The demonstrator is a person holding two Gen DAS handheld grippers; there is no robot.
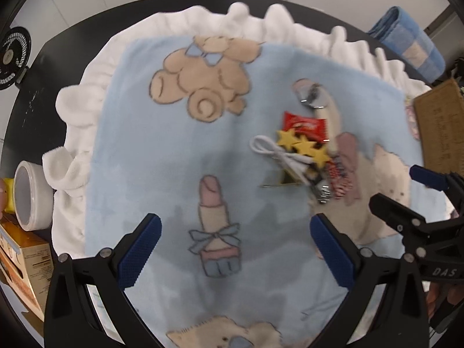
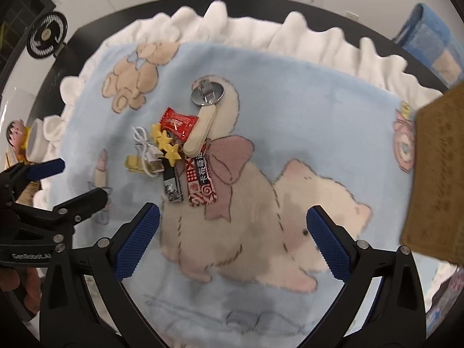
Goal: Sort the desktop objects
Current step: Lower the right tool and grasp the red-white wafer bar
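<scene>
Lying in a small heap on a pale blue cartoon-print blanket [image 2: 319, 121] are the desktop objects: a red candy wrapper [image 2: 177, 123], three yellow stars [image 2: 166, 142], a coiled white USB cable [image 2: 146, 150], a yellow clip [image 2: 132, 163], nail clippers [image 2: 173, 185], a red patterned snack packet [image 2: 201, 181] and a wooden-handled pizza cutter [image 2: 203, 116]. They touch and overlap one another. Both grippers hover above the blanket, short of the heap, holding nothing: the left gripper [image 1: 235, 246] has its blue-padded jaws spread wide, and the right gripper [image 2: 233, 239] is equally wide apart. A white ruffled border [image 1: 72, 110] edges the blanket on a black table [image 1: 37, 98]. A woven brown box [image 2: 435, 174] stands at the right, a tape roll [image 1: 30, 198] and small fan [image 1: 13, 58] at the left.
</scene>
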